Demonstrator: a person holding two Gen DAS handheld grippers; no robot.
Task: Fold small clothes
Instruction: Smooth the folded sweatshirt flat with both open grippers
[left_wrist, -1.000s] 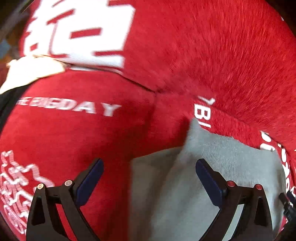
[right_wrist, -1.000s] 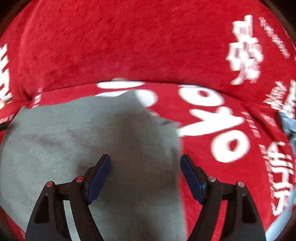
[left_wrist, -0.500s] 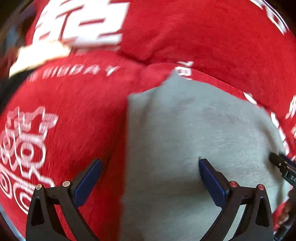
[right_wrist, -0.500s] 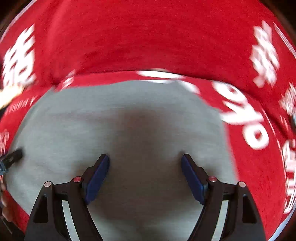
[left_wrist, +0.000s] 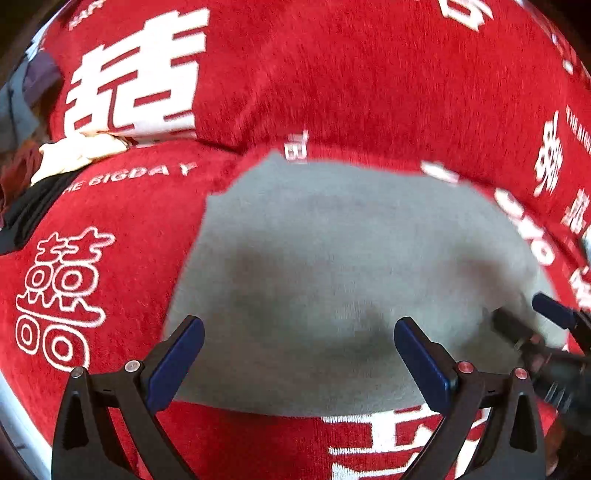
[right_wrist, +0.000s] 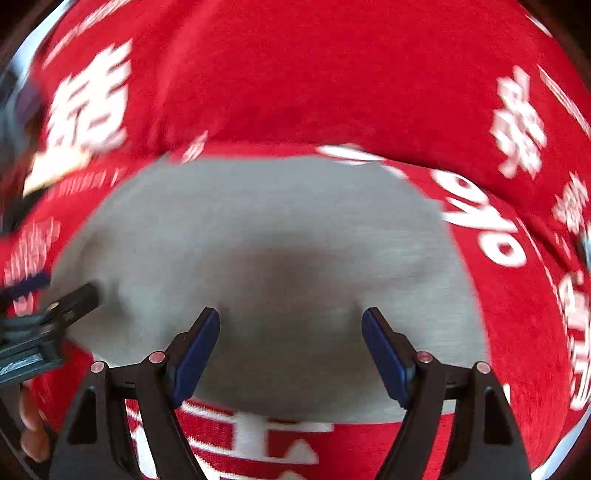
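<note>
- Heap (left_wrist: 70, 155): at 10 o'clock in the left view, pale and dark clothes lie bunched at the cover's edge, well apart from the grey piece.
- Left claw (left_wrist: 299, 354): jaws wide apart, nothing between them; it hangs above the cloth's near edge, at 6 o'clock.
- Cloth (left_wrist: 351, 266): a small grey garment, lying flat mid-frame on the red cover (left_wrist: 332, 74), which has white lettering. It seems already folded to a rough rectangle, though blur hides the seams.
- Handling, as a guess: light, limp knit, not slippery or fragile. It will sag and drape when lifted, so pinch both near corners, or one short edge, through all layers.
- Right claw (right_wrist: 291, 350): jaws also wide apart and empty, above the cloth's near edge; in the left view it shows at 4 o'clock.
</note>
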